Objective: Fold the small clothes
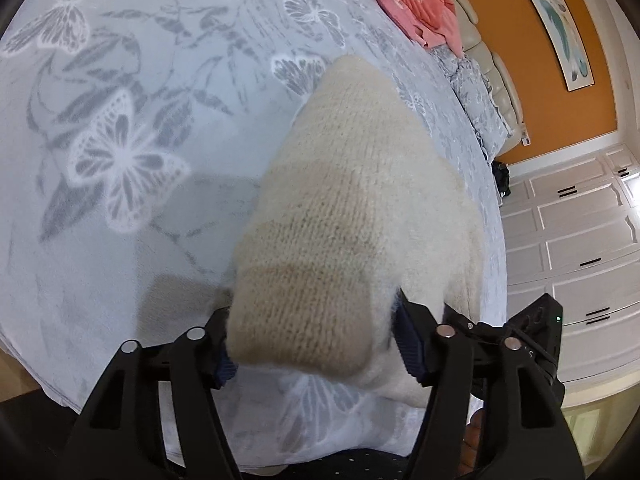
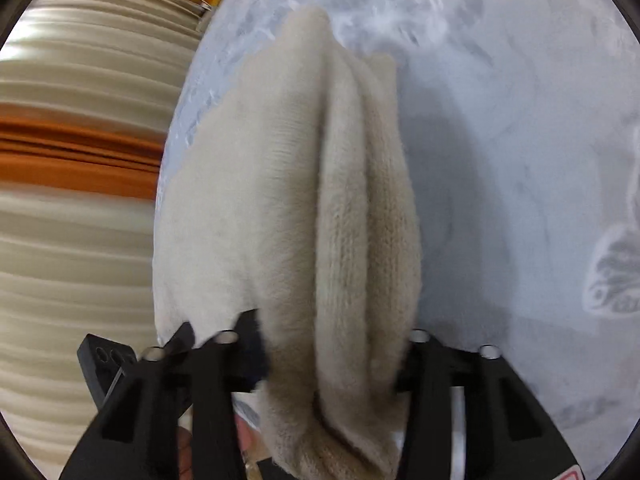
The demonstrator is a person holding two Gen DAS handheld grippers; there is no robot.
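A cream knitted garment [image 1: 340,208] lies on the pale blue butterfly-print bedspread [image 1: 120,140] near its right edge. My left gripper [image 1: 312,344] is shut on one folded end of the garment, which bulges between the fingers. In the right wrist view the same cream knit [image 2: 320,200] hangs in thick folds. My right gripper [image 2: 328,360] is shut on a bunch of those folds and holds them over the bedspread [image 2: 500,160]. The fingertips of both grippers are hidden by the fabric.
A pink garment [image 1: 416,8] lies at the bed's far corner by a beige padded headboard [image 1: 492,68]. An orange wall and white cabinet doors [image 1: 580,248] stand beyond the bed's right edge. The bed edge [image 2: 168,184] runs along the left of the right wrist view.
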